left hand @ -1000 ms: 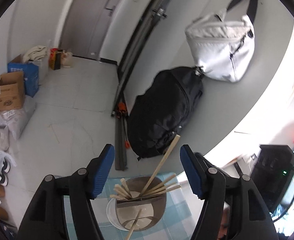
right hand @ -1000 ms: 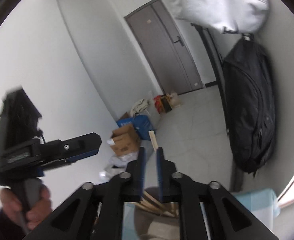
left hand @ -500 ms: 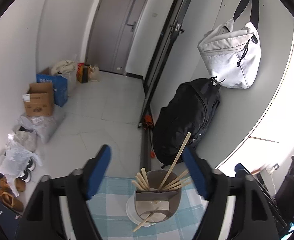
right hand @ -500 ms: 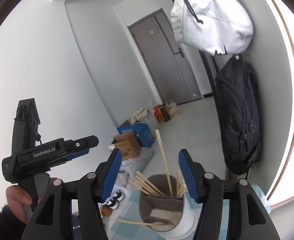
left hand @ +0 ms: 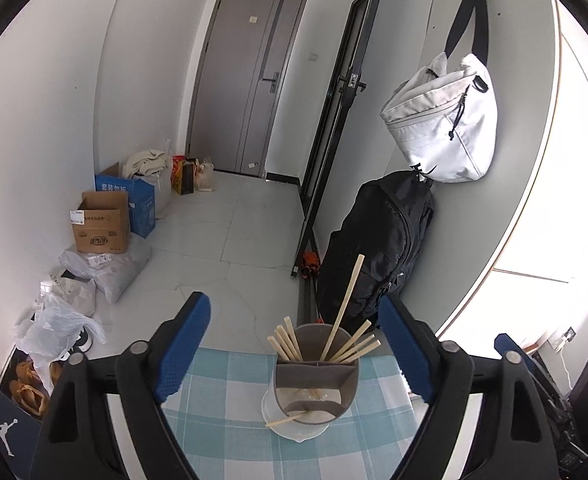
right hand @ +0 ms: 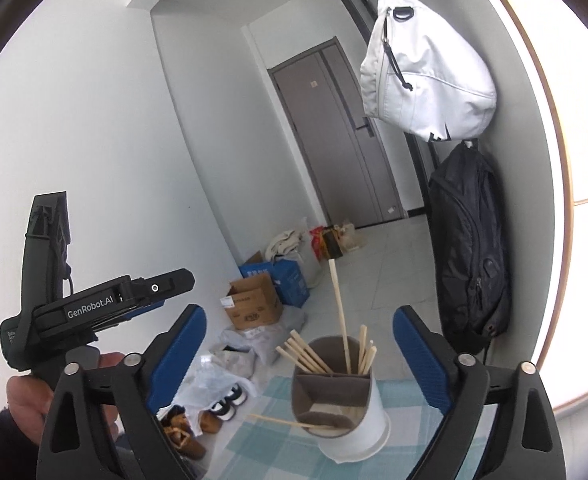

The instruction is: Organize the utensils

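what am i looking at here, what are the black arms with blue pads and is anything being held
There is no robot here. A person holds a hand-held gripper in each hand, and each picture comes from a fisheye camera on one of them, looking out along its two blue-padded fingers.

In the left camera's picture the left gripper is open and holds nothing. In the right camera's picture the right gripper is open and empty too; both have just been opening. At that picture's left edge the person's hand shows, gripping the other tool.

On the checked tablecloth stands a divided utensil holder with wooden chopsticks in it. One chopstick lies across its front rim.
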### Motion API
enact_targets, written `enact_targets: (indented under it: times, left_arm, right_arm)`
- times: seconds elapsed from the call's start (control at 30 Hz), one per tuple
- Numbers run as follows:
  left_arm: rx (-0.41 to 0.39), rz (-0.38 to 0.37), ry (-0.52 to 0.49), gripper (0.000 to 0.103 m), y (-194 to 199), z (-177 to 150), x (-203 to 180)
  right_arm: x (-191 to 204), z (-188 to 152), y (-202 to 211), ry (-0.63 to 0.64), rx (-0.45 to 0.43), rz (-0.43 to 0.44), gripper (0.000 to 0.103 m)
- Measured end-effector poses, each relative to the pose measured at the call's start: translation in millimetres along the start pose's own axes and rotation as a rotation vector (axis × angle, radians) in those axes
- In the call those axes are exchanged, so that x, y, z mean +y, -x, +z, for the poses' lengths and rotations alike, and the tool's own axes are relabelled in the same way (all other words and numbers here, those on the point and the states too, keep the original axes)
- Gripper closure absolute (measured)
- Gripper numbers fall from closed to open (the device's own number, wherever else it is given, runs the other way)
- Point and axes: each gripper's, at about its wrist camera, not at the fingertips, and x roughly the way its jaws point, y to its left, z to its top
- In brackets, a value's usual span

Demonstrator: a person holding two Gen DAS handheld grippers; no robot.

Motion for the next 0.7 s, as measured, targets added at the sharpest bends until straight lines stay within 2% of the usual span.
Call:
enact_targets:
  times: [0.1,0.43,0.7]
  left_arm:
    - [-0.025,0.001,-0.003,0.013,9.2,-7.0,-1.3]
    - [-0.076,0.028,-0.018,0.011,19.4,-38.9,-0.4]
    - [-0.095,0.041,-0.030,0.011,15.8,-66.1,1.9]
  right_arm:
    - [2.7,-4.7,10.5,0.013,-0.020,-0.006,0.000]
    - [3.1,-34.5,27.5,0.093,-0.031,-0.016,0.000]
    - [3.6,-62.3,26.3,0.163,-0.022,-0.025,0.000]
